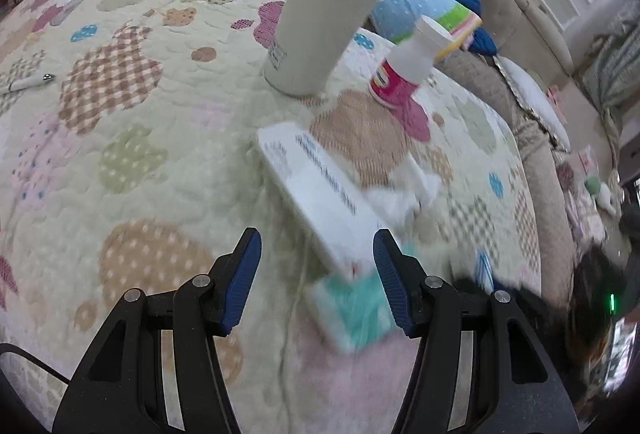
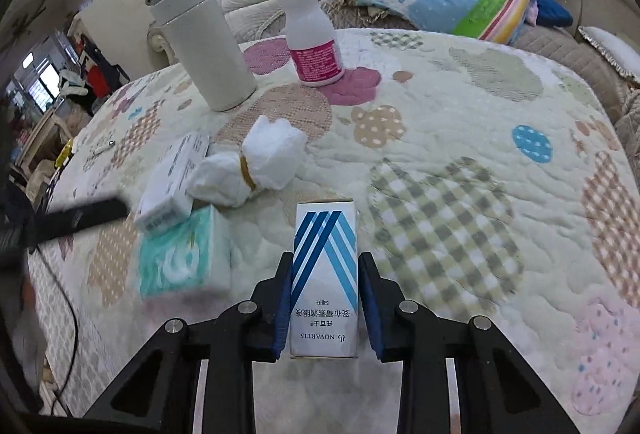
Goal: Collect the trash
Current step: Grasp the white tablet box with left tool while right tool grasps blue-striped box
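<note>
A: Left view: left gripper point(image 1: 317, 250) has wide jaws over the white box point(image 1: 316, 186) and tissue pack point(image 1: 352, 310), mid-quilt point(image 1: 160, 154). Closing could nip both.

B: Right view: right gripper point(image 2: 325, 298) clamps the eye-drop box point(image 2: 325, 274); it could slip out.

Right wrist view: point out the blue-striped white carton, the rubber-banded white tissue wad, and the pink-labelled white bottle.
Blue-striped white carton point(image 2: 325, 274): right wrist view, striped top face.
Rubber-banded white tissue wad point(image 2: 272, 158): right wrist view, upper bulge.
Pink-labelled white bottle point(image 2: 316, 60): right wrist view, pink label.
</note>
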`<control>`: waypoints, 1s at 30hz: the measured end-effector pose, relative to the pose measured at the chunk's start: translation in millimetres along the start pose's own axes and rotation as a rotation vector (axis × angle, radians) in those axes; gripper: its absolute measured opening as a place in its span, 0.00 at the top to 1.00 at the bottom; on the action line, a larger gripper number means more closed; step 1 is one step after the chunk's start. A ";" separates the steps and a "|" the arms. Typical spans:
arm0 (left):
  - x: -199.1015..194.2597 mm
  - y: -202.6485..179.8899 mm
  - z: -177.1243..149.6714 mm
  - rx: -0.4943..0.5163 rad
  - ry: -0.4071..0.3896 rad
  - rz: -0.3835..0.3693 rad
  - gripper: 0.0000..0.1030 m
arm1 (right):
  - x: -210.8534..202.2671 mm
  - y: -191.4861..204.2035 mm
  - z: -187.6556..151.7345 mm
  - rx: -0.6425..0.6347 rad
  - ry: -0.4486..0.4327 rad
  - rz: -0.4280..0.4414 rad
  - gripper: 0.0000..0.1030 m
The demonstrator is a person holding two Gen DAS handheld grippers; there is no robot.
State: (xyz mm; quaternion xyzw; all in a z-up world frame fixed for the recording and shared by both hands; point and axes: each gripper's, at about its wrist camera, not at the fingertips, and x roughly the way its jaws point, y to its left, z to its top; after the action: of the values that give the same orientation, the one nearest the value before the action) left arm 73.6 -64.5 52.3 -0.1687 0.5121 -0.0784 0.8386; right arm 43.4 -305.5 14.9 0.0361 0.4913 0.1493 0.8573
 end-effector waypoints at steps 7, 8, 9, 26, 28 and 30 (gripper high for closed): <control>35.8 -2.8 27.8 -0.108 0.042 0.013 0.45 | -11.3 -16.3 -14.0 0.017 0.007 0.007 0.71; 40.8 -4.4 28.9 -0.112 0.054 0.016 0.45 | -10.3 -16.4 -15.3 0.015 0.011 0.009 0.71; 45.6 -6.7 28.9 -0.110 0.068 0.019 0.45 | -9.0 -16.2 -16.3 0.013 0.016 0.011 0.71; -29.5 -7.6 -26.1 0.031 -0.001 -0.012 0.61 | -42.2 -8.7 -39.8 0.007 -0.038 0.020 0.71; -36.6 -14.7 -38.0 0.060 -0.010 -0.011 0.61 | -46.6 -6.9 -45.7 0.006 -0.037 0.020 0.71; -42.3 -23.9 -50.5 0.092 -0.020 -0.005 0.61 | -50.9 -5.0 -52.0 0.004 -0.034 0.020 0.71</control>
State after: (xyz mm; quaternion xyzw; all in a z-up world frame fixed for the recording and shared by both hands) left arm 10.3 -84.1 75.0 -0.1321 0.4989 -0.1024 0.8504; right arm -23.9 -329.6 29.4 0.0454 0.4764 0.1562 0.8640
